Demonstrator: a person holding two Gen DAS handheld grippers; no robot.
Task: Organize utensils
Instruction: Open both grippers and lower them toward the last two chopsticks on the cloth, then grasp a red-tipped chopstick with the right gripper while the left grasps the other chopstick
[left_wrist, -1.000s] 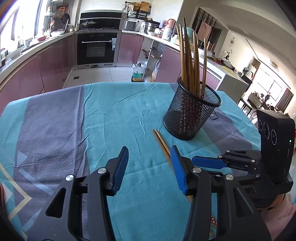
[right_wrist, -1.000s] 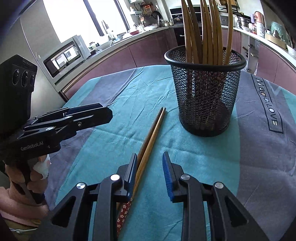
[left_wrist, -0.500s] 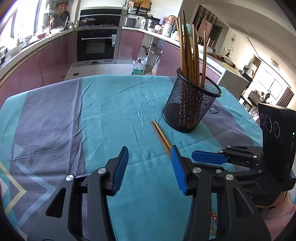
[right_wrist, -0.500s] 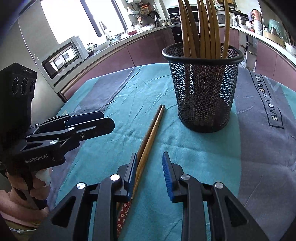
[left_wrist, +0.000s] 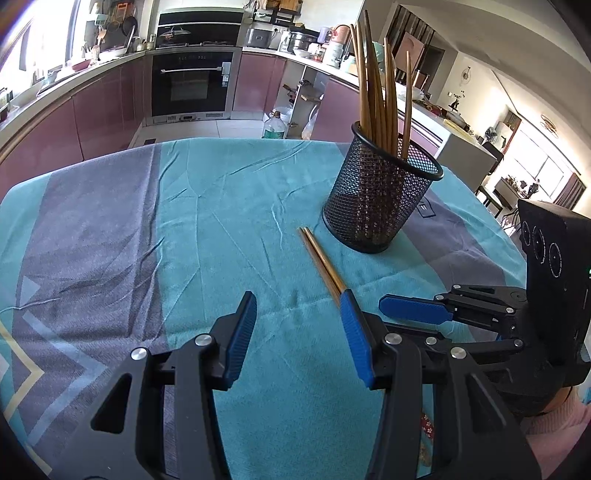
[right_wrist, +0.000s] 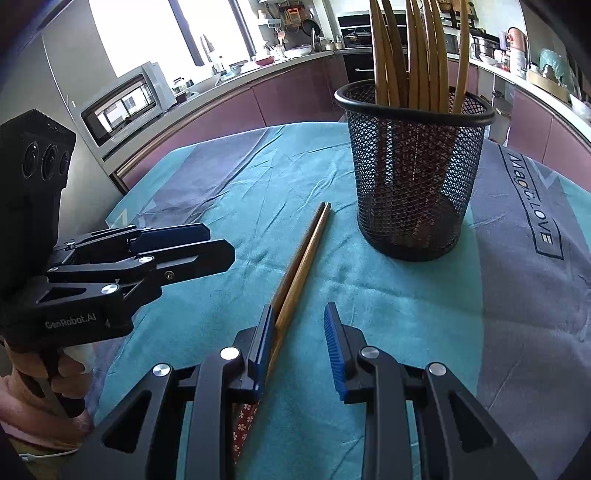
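Both pairs of jaws stand apart and hold nothing. On the left gripper (left_wrist: 297, 332) the blue pads are spread wide above the cloth, and its right pad hides the near part of a pair of chopsticks (left_wrist: 320, 260) lying side by side on the table. On the right gripper (right_wrist: 300, 345) the gap is narrower; the same chopsticks (right_wrist: 301, 258) run beside its left pad and pass under that finger, their patterned red ends showing below it. The tips point toward a black mesh holder (right_wrist: 413, 173), which stands upright just beyond them, near but apart, with more wooden chopsticks (right_wrist: 417, 55) standing in it.

White lettering on the left gripper's black body reads "GenRobot.AI" (right_wrist: 70, 325). A grey band of the cloth carries the words "Magic LOVE" (right_wrist: 530, 195); the middle letters are hard to make out.

A teal and grey tablecloth (left_wrist: 221, 229), creased, with pale triangle and line patterns, covers the table. Beyond it lies a kitchen with mauve cabinets (left_wrist: 99, 110), a built-in black oven (left_wrist: 192, 86), a microwave (right_wrist: 125, 103), crowded counters and a bright window (right_wrist: 147, 29).
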